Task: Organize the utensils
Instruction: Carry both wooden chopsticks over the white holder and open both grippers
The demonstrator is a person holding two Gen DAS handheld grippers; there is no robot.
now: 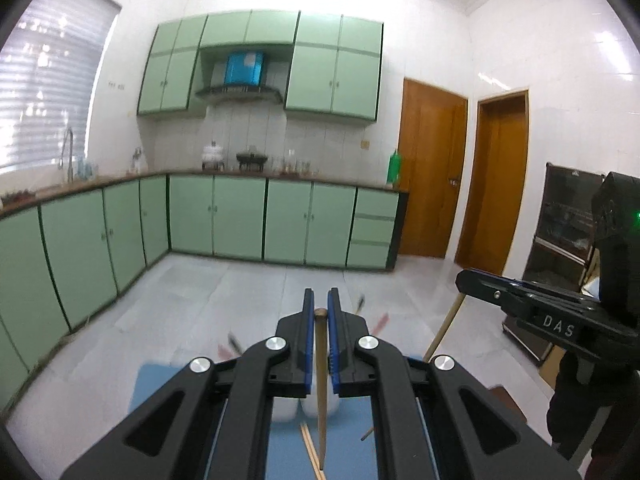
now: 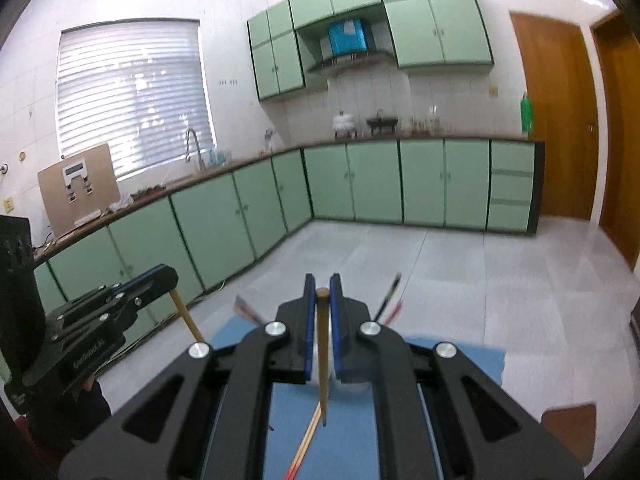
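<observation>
Nearest the lens in the left wrist view, the left gripper (image 1: pixel 321 300) has its blue-lined jaws drawn in tight on a single wooden chopstick (image 1: pixel 321 384). The stick's blunt end shows between the fingertips and its thin end hangs down over the blue mat (image 1: pixel 288 456). On that mat lie further loose chopsticks (image 1: pixel 310 446), pale and crossed, just left of the hanging tip. A white holder (image 1: pixel 286 410) stands on the mat behind the jaws, largely hidden; its form cannot be told. Blurred dark and red utensils (image 1: pixel 380 322) stick up beyond the fingers. At the right edge of this view the right gripper (image 1: pixel 460 280) is seen side-on, with a wooden stick (image 1: pixel 444 328) slanting down from its tip.

In the right wrist view, the left gripper (image 2: pixel 170 276) appears at the left edge, a wooden stick (image 2: pixel 186 316) projecting down from its tip toward the blue mat (image 2: pixel 348 440). At centre, the right gripper (image 2: pixel 322 286) is likewise clamped narrow on its own wooden chopstick (image 2: pixel 322 360), thick end up between the fingertips, point over the mat. Loose chopsticks (image 2: pixel 306 446) with reddish ends lie on the mat below it. Blurred utensils (image 2: pixel 390 294) stand to the right of the fingers.

Green kitchen cabinets (image 2: pixel 376 182) and a tiled floor (image 2: pixel 460 280) fill the background.
</observation>
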